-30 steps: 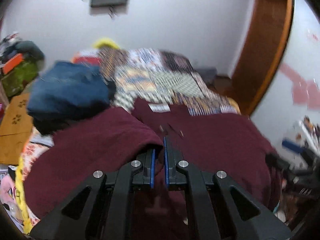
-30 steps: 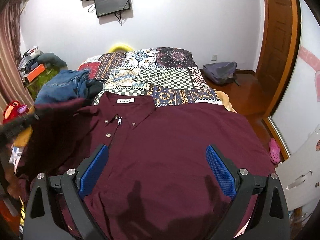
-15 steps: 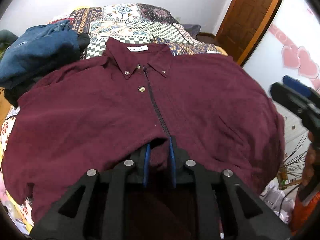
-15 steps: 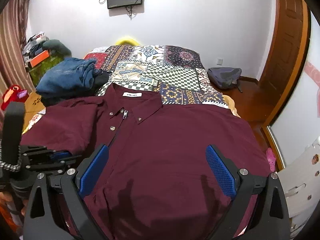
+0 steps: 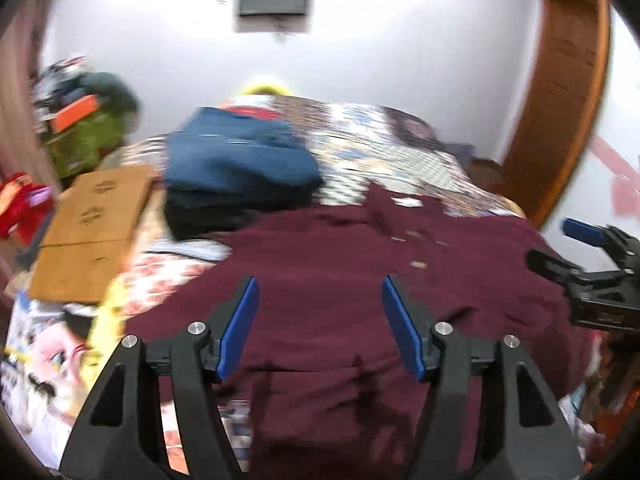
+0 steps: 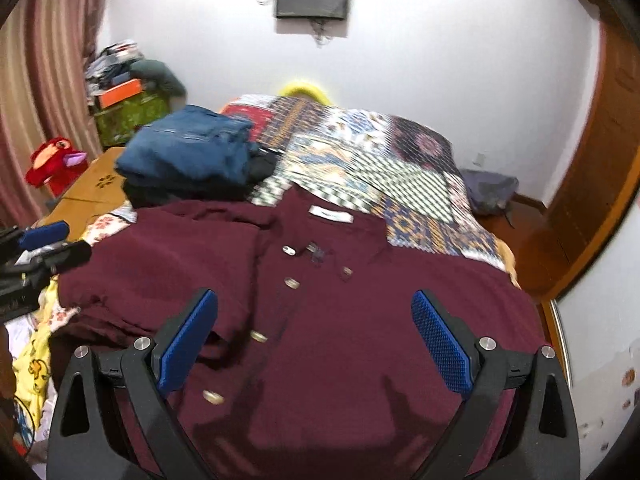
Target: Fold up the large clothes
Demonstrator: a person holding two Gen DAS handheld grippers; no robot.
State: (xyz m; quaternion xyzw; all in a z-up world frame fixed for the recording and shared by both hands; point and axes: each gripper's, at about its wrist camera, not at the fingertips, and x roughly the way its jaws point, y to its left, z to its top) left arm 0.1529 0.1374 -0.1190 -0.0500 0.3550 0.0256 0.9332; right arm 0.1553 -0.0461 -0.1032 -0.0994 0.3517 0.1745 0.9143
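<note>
A large maroon button-up shirt (image 6: pixel 340 320) lies spread face up on the bed, collar toward the far wall; it also shows in the left wrist view (image 5: pixel 340 280). My left gripper (image 5: pixel 318 320) is open and empty above the shirt's left part. My right gripper (image 6: pixel 316 340) is open and empty above the shirt's front, near the button placket. The right gripper appears at the right edge of the left wrist view (image 5: pixel 592 264), and the left gripper at the left edge of the right wrist view (image 6: pixel 36 256).
A pile of folded blue jeans (image 6: pixel 188 152) sits on the patchwork bedspread (image 6: pixel 380 168) at the left, beyond the shirt. A wooden side table (image 5: pixel 92 232) and a red plush toy (image 6: pixel 56 160) stand left of the bed. A grey backpack (image 6: pixel 488 190) lies on the floor by the door.
My left gripper has let go of the shirt's hem, opened wide and swung left. The shirt now lies flat. The right gripper stays open and has shifted slightly.
</note>
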